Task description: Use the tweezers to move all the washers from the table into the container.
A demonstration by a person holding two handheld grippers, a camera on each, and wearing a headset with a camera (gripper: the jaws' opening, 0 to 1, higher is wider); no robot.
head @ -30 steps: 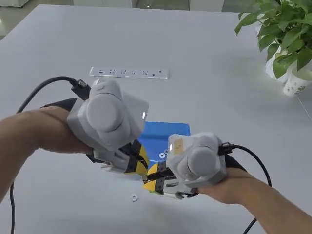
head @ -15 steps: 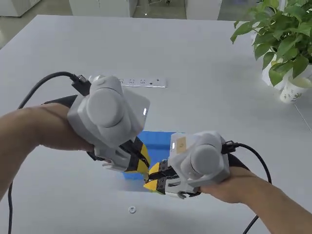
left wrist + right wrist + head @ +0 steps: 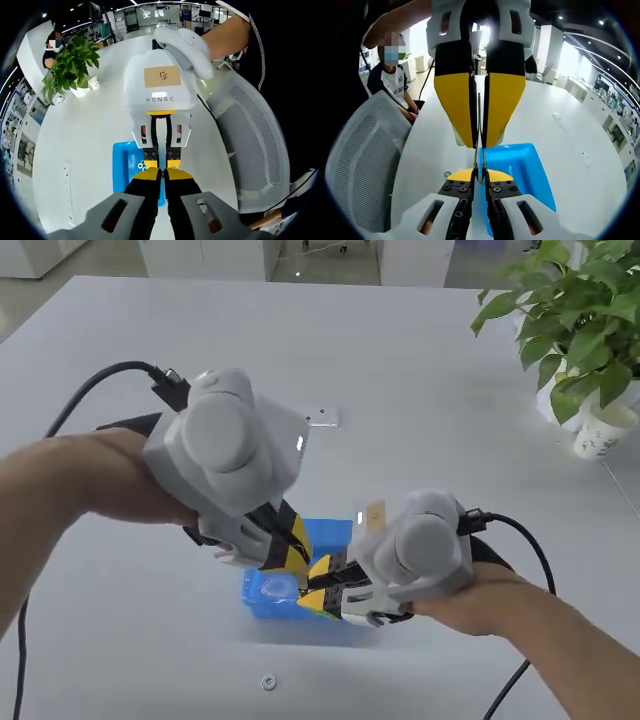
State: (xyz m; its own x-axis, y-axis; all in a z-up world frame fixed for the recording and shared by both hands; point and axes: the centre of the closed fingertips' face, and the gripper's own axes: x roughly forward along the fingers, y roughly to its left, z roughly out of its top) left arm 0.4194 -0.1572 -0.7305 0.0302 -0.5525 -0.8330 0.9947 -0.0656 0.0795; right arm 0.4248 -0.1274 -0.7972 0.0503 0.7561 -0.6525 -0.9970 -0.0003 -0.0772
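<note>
Above the blue container (image 3: 262, 602), left hand-held gripper (image 3: 296, 555) and right hand-held gripper (image 3: 322, 598) meet tip to tip, both seemingly pinching thin tweezers (image 3: 479, 127). Some washers (image 3: 140, 164) inside; one loose washer (image 3: 268, 681) on desk (image 3: 420, 420) near container. Unfinished.

Grey table (image 3: 450, 420), potted plant (image 3: 570, 310) at its edge, white mesh chair (image 3: 250, 135) beside.
</note>
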